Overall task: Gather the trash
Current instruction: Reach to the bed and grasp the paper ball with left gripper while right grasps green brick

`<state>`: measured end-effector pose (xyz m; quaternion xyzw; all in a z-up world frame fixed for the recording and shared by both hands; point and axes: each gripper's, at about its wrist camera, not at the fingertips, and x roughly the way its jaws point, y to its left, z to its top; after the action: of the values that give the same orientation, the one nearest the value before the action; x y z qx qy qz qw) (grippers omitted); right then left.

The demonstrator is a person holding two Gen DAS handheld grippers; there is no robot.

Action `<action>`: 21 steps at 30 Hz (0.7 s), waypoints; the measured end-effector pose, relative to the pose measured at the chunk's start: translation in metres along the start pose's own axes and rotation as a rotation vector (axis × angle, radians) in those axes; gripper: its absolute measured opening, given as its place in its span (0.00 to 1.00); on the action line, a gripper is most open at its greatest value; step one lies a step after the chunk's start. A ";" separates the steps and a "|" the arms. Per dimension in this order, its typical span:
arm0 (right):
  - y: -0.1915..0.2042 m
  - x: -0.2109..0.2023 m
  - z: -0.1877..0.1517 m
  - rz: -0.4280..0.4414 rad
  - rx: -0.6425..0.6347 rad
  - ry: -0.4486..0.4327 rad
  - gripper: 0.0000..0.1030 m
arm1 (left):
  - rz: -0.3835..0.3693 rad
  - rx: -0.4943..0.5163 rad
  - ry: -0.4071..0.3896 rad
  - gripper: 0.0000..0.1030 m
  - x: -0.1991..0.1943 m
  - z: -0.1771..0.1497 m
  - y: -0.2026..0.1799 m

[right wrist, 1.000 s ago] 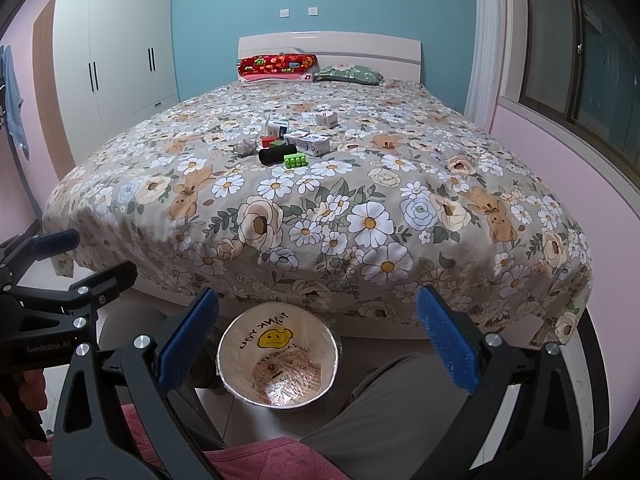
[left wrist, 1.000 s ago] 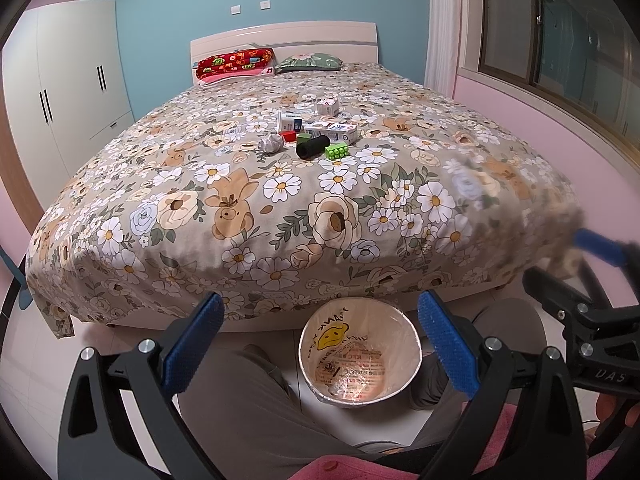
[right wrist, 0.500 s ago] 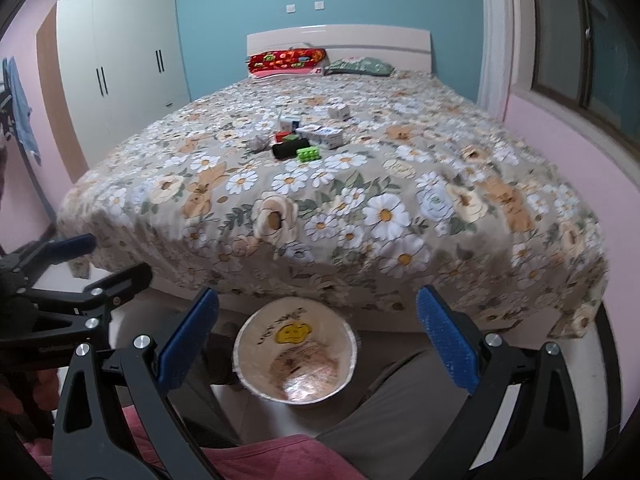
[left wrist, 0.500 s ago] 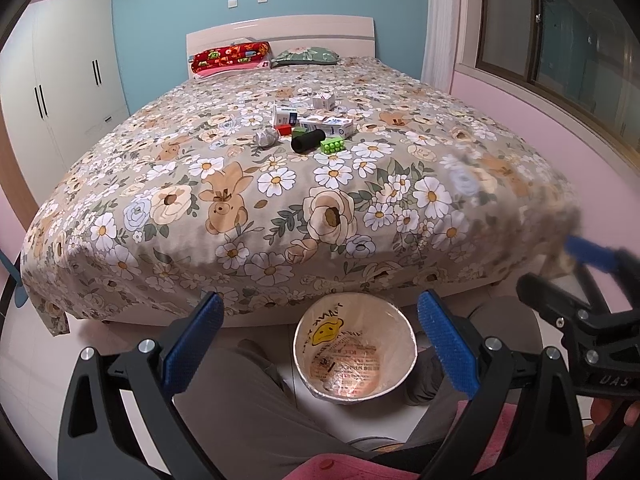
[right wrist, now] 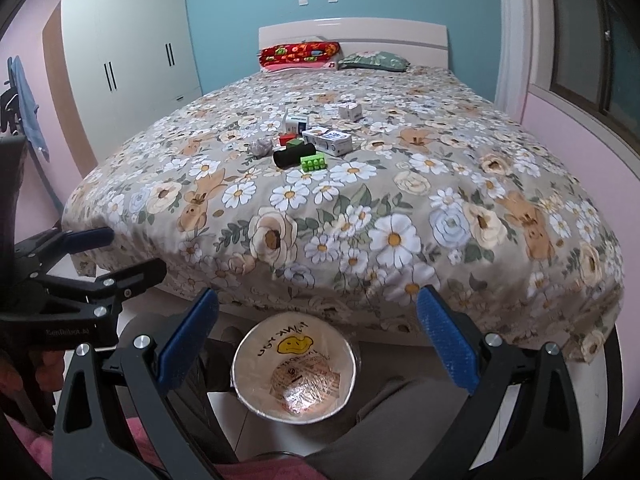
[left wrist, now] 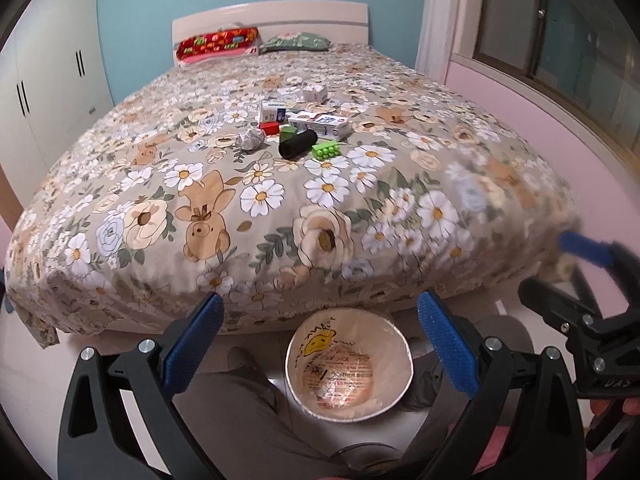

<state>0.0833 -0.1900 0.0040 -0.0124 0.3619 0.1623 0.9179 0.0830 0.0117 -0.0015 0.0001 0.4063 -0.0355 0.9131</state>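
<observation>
- Left gripper (left wrist: 320,344), black frame with blue-padded fingers: jaws spread wide and empty, held low over the floor at the foot of the bed, apparently at rest before a reach.
- Right gripper (right wrist: 318,342), same build: likewise wide and empty, beside the left one.
- Round bin lined with a printed plastic bag bearing a yellow smiley (left wrist: 349,364): stands on the floor between the person's knees (placed, it seems, so that trash can be dropped straight down).
- Bed with floral quilt (left wrist: 200,184): carries the clutter mid-mattress, well apart from both grippers.
- Crumpled grey paper ball (left wrist: 251,138): the likeliest trash, lying just beside a black cylinder (left wrist: 298,144), a green studded block (left wrist: 327,149) and several white cartons (left wrist: 323,124).
- None of it has been picked up yet.
</observation>
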 end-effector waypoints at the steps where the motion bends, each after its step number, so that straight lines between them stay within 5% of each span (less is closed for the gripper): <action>1: -0.002 0.008 0.010 0.003 -0.003 0.005 0.94 | 0.008 -0.018 0.004 0.96 0.008 0.010 0.007; 10: -0.005 0.073 0.070 0.027 -0.029 0.048 0.94 | 0.052 -0.111 0.043 0.96 0.068 0.078 0.056; 21: 0.003 0.167 0.114 0.054 -0.027 0.137 0.94 | 0.095 -0.069 0.072 0.96 0.148 0.145 0.100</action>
<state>0.2723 -0.1227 -0.0233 -0.0263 0.4219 0.1906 0.8860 0.2961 0.0978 -0.0171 -0.0110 0.4394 0.0221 0.8980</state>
